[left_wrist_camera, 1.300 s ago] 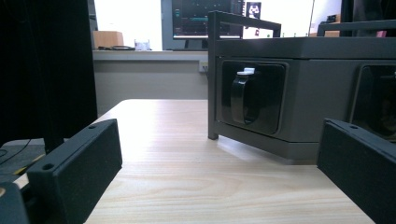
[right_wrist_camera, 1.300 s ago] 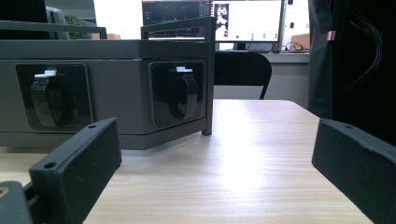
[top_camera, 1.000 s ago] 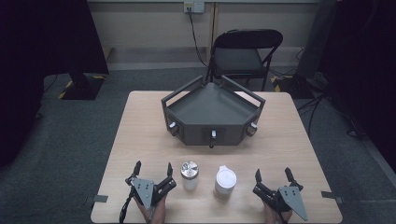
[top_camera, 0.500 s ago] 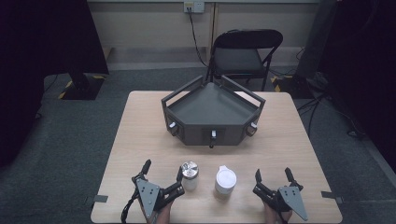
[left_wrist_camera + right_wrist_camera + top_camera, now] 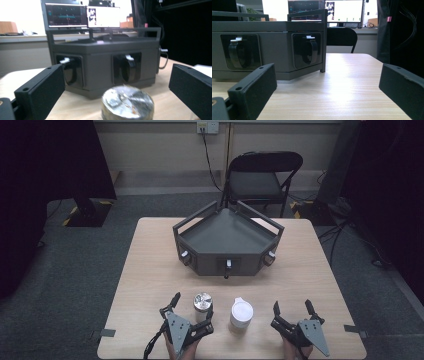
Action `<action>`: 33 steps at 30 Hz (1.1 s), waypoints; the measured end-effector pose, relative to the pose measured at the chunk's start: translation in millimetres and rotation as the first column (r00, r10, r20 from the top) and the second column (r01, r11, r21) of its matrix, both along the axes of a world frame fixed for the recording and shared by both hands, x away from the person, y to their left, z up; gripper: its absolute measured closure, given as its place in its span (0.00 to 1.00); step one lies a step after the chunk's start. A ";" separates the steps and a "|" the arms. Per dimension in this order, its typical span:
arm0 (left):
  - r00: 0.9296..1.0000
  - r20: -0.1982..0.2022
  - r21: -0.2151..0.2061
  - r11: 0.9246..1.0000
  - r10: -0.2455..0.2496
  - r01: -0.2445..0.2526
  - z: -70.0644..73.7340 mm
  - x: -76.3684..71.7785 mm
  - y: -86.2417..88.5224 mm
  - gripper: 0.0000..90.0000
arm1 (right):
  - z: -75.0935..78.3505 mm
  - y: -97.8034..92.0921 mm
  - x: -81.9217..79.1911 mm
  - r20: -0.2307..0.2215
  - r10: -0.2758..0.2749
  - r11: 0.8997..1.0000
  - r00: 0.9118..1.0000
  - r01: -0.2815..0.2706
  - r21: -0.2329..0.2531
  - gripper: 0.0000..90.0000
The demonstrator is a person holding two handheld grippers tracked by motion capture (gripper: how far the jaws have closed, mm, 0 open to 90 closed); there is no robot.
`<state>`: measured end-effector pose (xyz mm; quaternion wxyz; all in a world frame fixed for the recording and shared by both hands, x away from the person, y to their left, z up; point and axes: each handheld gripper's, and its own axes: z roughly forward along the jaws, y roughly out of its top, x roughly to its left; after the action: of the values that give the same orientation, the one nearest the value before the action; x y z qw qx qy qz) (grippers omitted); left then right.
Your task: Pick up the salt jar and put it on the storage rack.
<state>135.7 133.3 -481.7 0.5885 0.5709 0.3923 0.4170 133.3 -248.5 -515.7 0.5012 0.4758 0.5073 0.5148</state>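
Note:
A small metal tin (image 5: pixel 202 303) with a shiny lid stands near the table's front edge. A white lidded cup (image 5: pixel 241 314) stands just to its right. My left gripper (image 5: pixel 192 312) is open, angled toward the tin. In the left gripper view the tin (image 5: pixel 127 103) sits low between the spread jaws of the left gripper (image 5: pixel 116 75), without touching them. My right gripper (image 5: pixel 292 305) is open at the front right, with bare table between its fingers; the right gripper view shows the right gripper (image 5: pixel 328 72) the same way.
A dark grey angular tray (image 5: pixel 227 262) with raised rails and three knobbed front panels stands mid-table, seen close as the tray (image 5: pixel 100 50) and the tray (image 5: pixel 274 30). A folding chair (image 5: pixel 262 180) stands behind the table (image 5: pixel 150 255).
My left gripper has shifted right and turned toward the metal tin, which now lies between its jaws. The right gripper has held still.

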 end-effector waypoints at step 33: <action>0.994 -0.103 0.006 0.999 -0.048 0.049 -15.5 18.7 -3.0 0.38 | 0.0 0.2 -0.3 0.000 -0.002 1.000 1.000 0.002 0.000 0.00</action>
<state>154.4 130.2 -497.2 0.5753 0.6033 0.4062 0.3742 133.1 -248.2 -515.7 0.5017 0.4762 0.5070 0.5143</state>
